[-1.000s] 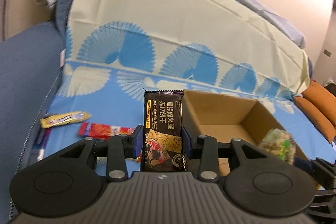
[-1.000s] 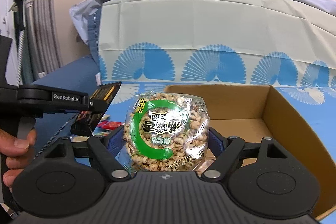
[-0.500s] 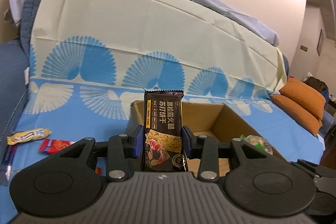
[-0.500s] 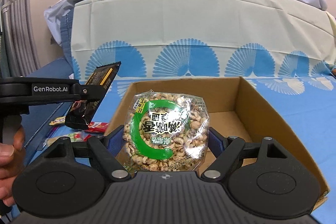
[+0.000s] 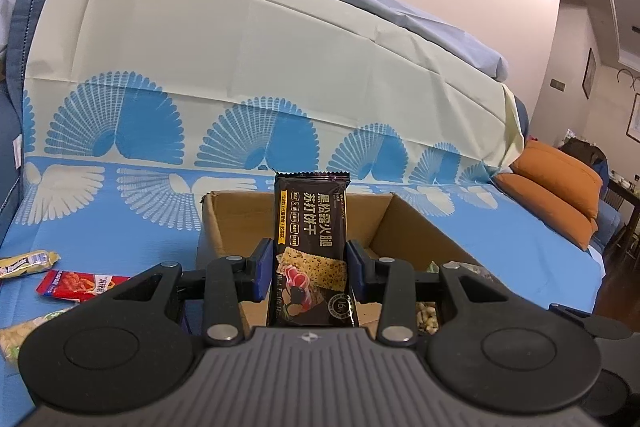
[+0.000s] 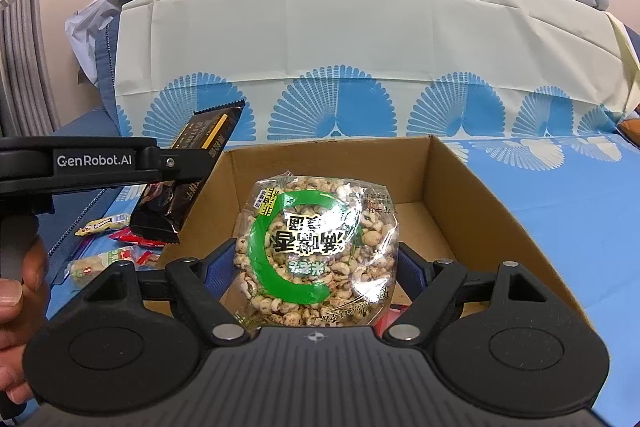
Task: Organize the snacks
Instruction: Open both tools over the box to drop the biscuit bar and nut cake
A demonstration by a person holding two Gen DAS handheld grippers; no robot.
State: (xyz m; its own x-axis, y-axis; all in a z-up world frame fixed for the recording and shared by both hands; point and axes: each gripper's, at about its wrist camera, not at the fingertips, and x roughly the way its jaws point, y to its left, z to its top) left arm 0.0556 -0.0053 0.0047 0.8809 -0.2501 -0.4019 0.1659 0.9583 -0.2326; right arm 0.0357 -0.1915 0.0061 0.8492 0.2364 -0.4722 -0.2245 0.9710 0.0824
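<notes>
My left gripper (image 5: 311, 273) is shut on a black cracker packet (image 5: 311, 227), held upright over the near left edge of an open cardboard box (image 5: 236, 223). In the right wrist view that cracker packet (image 6: 188, 183) hangs over the box's left wall (image 6: 216, 195), gripped by the left gripper (image 6: 192, 163). My right gripper (image 6: 316, 269) is shut on a clear bag of puffed snacks (image 6: 320, 251) with a green ring print, held above the box's near side. The box floor (image 6: 424, 231) shows bare cardboard.
The box sits on a blue, fan-patterned cloth (image 5: 100, 227) over a sofa. Loose snacks lie left of it: a yellow packet (image 5: 24, 261), a red packet (image 5: 76, 283) and a pale bag (image 6: 100, 261). Orange cushions (image 5: 556, 187) lie far right. A hand (image 6: 20, 291) holds the left gripper's handle.
Both grippers have moved right and over the box with their snacks still held. The box now sits centred under each view; the loose packets have slid toward the left edge.
</notes>
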